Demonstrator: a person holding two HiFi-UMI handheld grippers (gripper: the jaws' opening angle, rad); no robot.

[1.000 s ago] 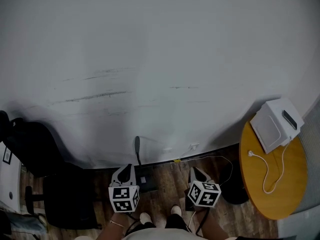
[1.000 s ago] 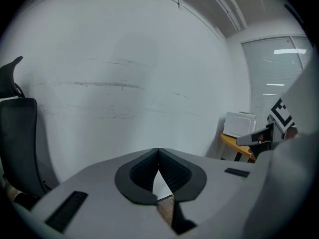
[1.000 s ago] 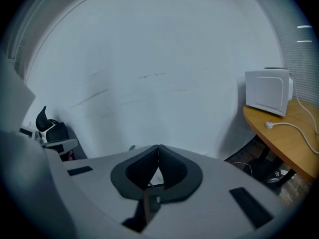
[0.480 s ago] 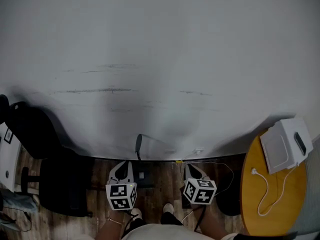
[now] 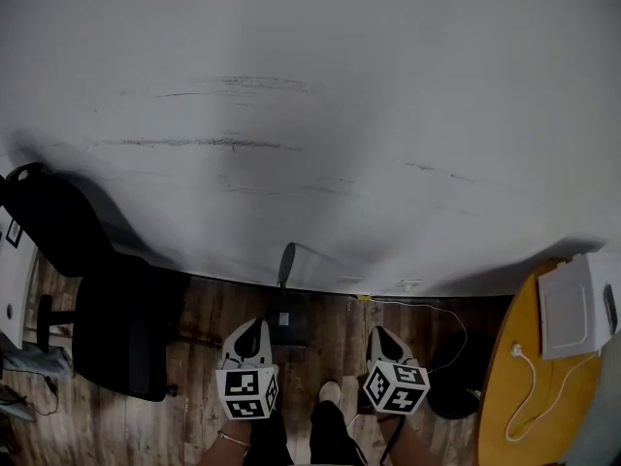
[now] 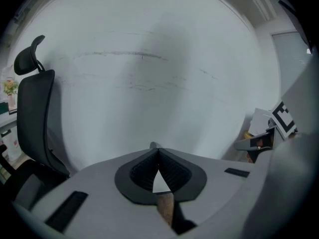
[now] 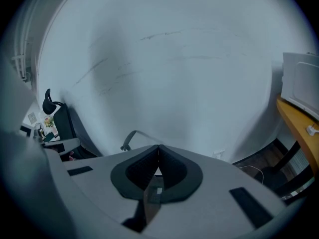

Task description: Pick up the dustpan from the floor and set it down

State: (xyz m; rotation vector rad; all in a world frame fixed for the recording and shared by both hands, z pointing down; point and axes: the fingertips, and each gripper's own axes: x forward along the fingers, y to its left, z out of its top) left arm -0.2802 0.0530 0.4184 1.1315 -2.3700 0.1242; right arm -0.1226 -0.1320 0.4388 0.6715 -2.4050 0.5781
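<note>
A white wall [image 5: 320, 115] filled most of the head view, and its bottom edge met a narrow band of dark wooden floor [image 5: 194, 304]. The dustpan [image 5: 288, 320] stood on that floor at the foot of the wall, its dark pan down and its handle rising against the wall.

The left gripper [image 5: 249, 327] hung low over the floor just beside the dustpan, on the pan's left and a little nearer the person, not touching it. Its jaws were pressed tip to tip with nothing between them. The right gripper [image 5: 377, 334] hung at about the same height, further from the dustpan on its other side. Its jaws were also closed together and empty. Bare floor lay open between the two grippers. The person's feet [image 5: 329, 394] stood just behind that gap.

A black office chair [image 5: 107, 328] crowded the left side, its back close to the wall. On the right, the curved edge of a round table [image 5: 509, 396] reached in, carrying a white box [image 5: 572, 304] at its far rim. A white cable [image 5: 437, 311] trailed across the floor from the wall toward the table, passing just past the right gripper.

In the right gripper view, the dustpan's handle showed just left of the closed jaw tips.
</note>
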